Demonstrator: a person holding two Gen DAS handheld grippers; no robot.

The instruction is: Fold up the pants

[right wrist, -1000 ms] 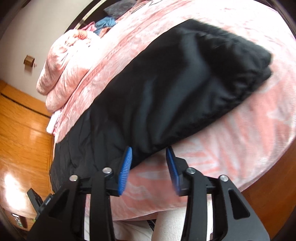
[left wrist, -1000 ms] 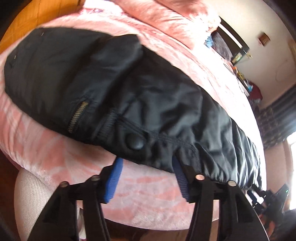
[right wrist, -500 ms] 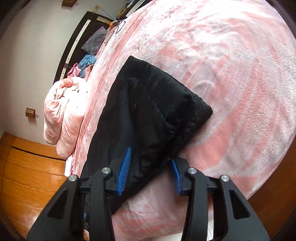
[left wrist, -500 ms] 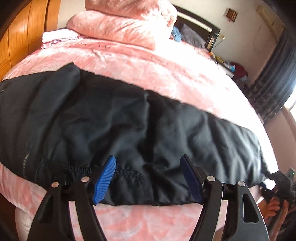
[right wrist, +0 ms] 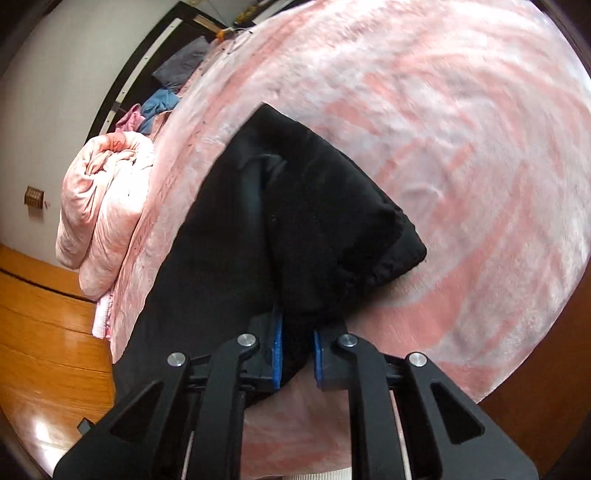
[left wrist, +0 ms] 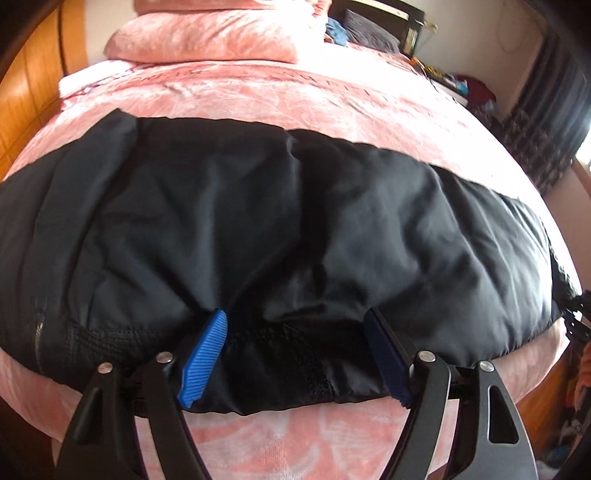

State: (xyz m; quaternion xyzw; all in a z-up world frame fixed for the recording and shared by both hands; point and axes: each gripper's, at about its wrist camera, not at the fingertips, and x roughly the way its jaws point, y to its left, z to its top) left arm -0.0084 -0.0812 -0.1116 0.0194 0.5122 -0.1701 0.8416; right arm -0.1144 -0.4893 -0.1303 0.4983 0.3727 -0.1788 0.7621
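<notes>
Black pants (left wrist: 295, 221) lie stretched across the near edge of a pink bed. In the left wrist view my left gripper (left wrist: 295, 317) straddles the near hem by the elastic waistband; its jaws are opening, the blue pads (left wrist: 207, 354) stand wide and the fabric lies loose between them. In the right wrist view the pants (right wrist: 295, 221) show their folded leg end, its corner pointing right. My right gripper (right wrist: 297, 332) is shut on the near edge of that end, with black cloth pinched between the pads.
The pink fleece blanket (left wrist: 295, 92) covers the whole bed (right wrist: 461, 147). A folded pink quilt (left wrist: 214, 33) lies at the far side. Loose clothes (right wrist: 162, 103) sit by the dark headboard. Orange wooden panels (left wrist: 22, 92) stand to the left, a dark curtain (left wrist: 546, 122) to the right.
The left gripper slid along the pants' near edge and levelled out, its jaws widening. The right gripper moved to the leg end and its jaws closed on the cloth.
</notes>
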